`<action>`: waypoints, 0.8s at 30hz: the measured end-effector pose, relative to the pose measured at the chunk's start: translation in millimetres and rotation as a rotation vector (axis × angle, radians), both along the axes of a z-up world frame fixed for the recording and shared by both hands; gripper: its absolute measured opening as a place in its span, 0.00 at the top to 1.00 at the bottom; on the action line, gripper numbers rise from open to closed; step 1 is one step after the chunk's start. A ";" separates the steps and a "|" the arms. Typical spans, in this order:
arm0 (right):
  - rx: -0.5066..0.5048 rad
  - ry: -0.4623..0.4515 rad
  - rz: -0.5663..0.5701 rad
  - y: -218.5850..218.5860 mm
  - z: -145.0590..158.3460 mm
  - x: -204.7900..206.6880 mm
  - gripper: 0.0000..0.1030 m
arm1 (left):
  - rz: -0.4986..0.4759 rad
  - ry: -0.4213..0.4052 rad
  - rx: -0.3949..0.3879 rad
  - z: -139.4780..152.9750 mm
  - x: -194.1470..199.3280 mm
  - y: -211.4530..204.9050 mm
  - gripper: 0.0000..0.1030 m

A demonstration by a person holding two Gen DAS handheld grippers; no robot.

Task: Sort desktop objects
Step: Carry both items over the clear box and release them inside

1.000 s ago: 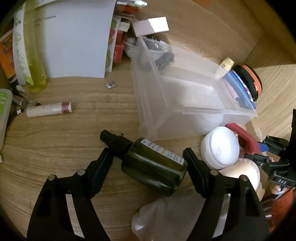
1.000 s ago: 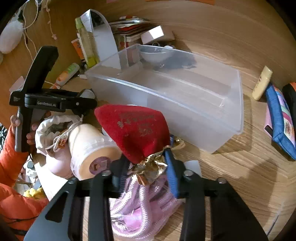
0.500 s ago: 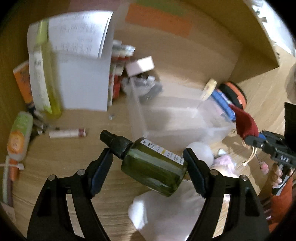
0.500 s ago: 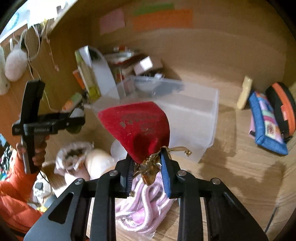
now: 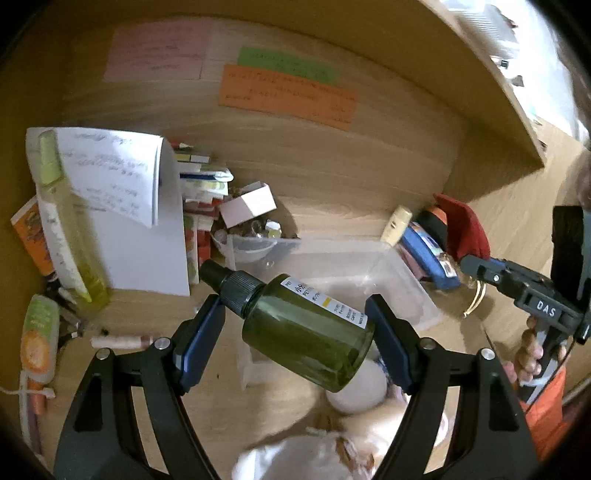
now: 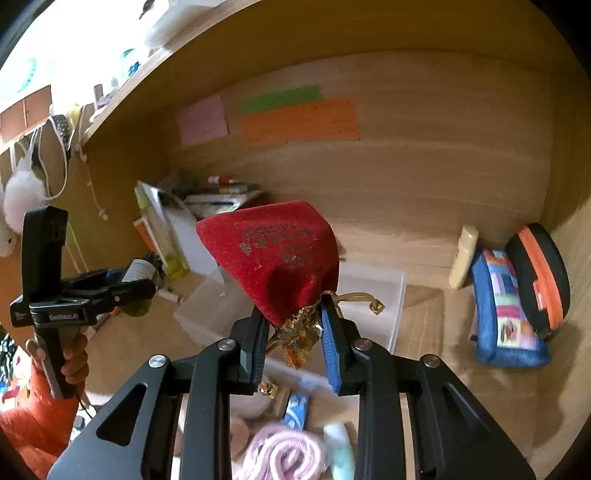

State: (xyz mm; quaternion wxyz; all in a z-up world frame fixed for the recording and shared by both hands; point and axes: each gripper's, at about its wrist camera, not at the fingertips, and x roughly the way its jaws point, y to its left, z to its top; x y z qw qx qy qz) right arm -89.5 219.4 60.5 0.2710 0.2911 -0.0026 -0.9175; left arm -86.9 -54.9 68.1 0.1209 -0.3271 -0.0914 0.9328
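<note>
L gripper point(image 5: 295, 325): we're clamping green spray bottle point(image 5: 306, 328) crosswise.
R gripper point(image 6: 293, 332): we're pinching red pouch point(image 6: 273, 254) neck.
Bin point(image 5: 354, 266): we're lowering both in gently, w/o tilting.

Three paper notes are fixed to the desk's wooden back panel point(image 5: 369, 173). The pink note point(image 5: 155, 50) sits toward the panel's upper left corner. The green note point(image 5: 286, 64) lies just right of it, touching the top edge of the larger orange note point(image 5: 288, 96). Handwriting on all three is illegible. A white fluffy item point(image 6: 20, 195) hangs by cords at the left side panel point(image 6: 122, 155), below the shelf's point(image 6: 207, 33) left end.
</note>
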 end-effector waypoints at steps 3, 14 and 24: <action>0.001 -0.015 -0.015 -1.1 -5.2 -14.3 0.77 | 0.004 -0.032 -0.004 -5.5 -18.5 0.3 0.24; 0.063 -0.168 -0.048 -6.7 -57.4 -61.6 0.77 | -0.058 -0.144 -0.101 -41.5 -65.9 35.0 0.25; 0.165 -0.243 -0.015 -20.1 -91.1 -81.4 0.77 | -0.129 -0.250 -0.175 -66.8 -93.0 55.4 0.25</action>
